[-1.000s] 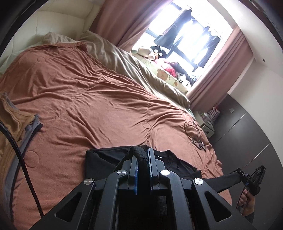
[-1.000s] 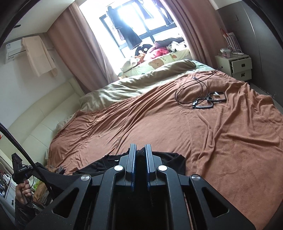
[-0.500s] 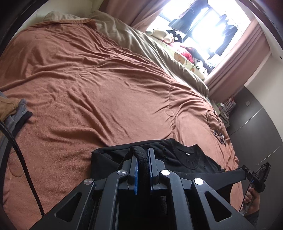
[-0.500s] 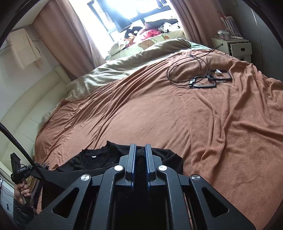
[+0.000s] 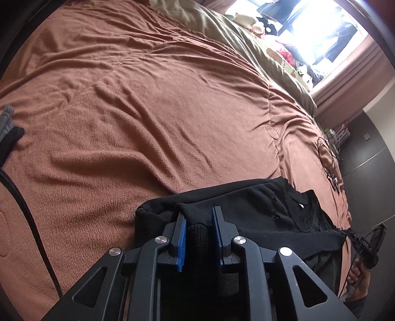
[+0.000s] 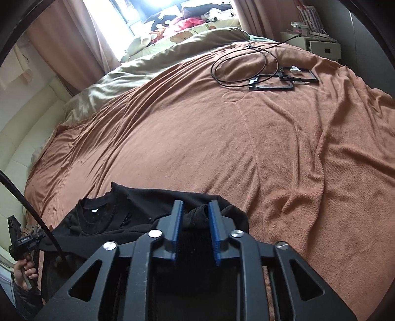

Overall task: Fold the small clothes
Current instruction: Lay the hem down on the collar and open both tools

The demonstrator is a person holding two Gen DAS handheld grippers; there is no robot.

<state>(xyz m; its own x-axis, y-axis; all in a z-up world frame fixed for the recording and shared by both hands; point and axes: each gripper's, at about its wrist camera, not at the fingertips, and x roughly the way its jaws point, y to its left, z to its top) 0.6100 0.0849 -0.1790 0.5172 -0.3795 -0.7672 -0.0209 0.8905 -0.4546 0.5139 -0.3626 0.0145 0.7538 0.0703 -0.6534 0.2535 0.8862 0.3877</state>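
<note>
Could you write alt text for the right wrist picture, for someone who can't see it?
Black tongs with blue pads stand open around a bunched edge of a black top laid on a brown bedspread. A looped black cable lies farther up the bed, toward a bright window.

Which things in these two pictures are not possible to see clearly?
- Black shirt: its lower part is hidden behind the left gripper in the left wrist view, and behind the right gripper in the right wrist view.
- Grey clothes: cut off by the left edge.
- Items on the nightstand: too small.
</note>
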